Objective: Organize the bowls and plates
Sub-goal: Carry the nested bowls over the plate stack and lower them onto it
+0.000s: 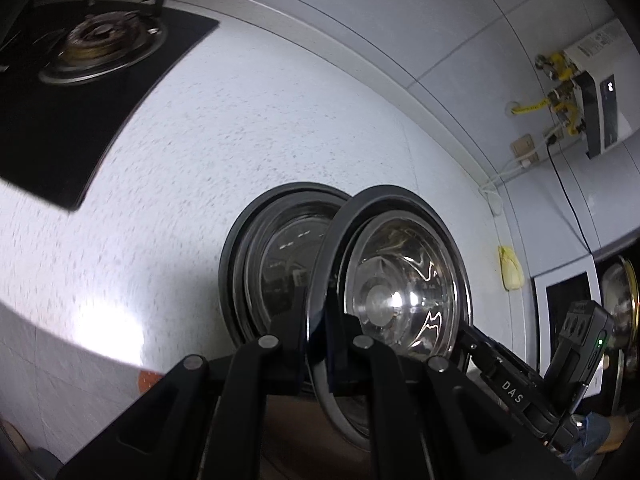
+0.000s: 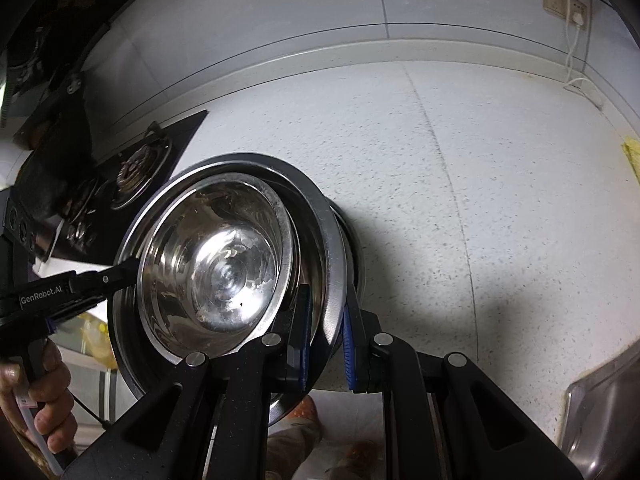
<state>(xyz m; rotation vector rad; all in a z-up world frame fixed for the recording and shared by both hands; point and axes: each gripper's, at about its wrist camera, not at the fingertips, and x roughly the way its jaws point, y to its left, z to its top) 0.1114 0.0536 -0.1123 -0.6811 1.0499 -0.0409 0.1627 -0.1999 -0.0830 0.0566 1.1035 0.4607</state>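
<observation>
Both grippers are clamped on the same stack of steel dishes, held tilted above the speckled white tabletop (image 2: 500, 200).

The left gripper (image 1: 318, 344) has its fingers pressed together on the thin rim of the wide steel plate (image 1: 320, 280), one finger on each face of the rim. Just beyond its fingertips, to the right, lies a shiny steel bowl (image 1: 404, 284) nested inside the plate. To the left of the rim a second dark ring (image 1: 240, 264) shows; whether it is another dish under the stack or a reflection, I cannot tell.

The right gripper (image 2: 326, 340) pinches the opposite rim of the plate (image 2: 334, 280) between its blue pads (image 2: 306, 332), the gap between them only as wide as the rim. The bowl (image 2: 216, 264) sits to the left of its fingers, leaning inside the plate. Past the bowl, the left gripper (image 2: 128, 266) reaches in from the far left edge of the stack, with a person's hand (image 2: 36, 396) wrapped around its handle.

Beyond the left gripper, up and to its left, is a black gas stove (image 1: 80, 80). Far to its right hang a wall-mounted water heater (image 1: 600, 92) with yellow pipes. Low to the right of the right gripper, a steel sink corner (image 2: 604, 412) appears.
</observation>
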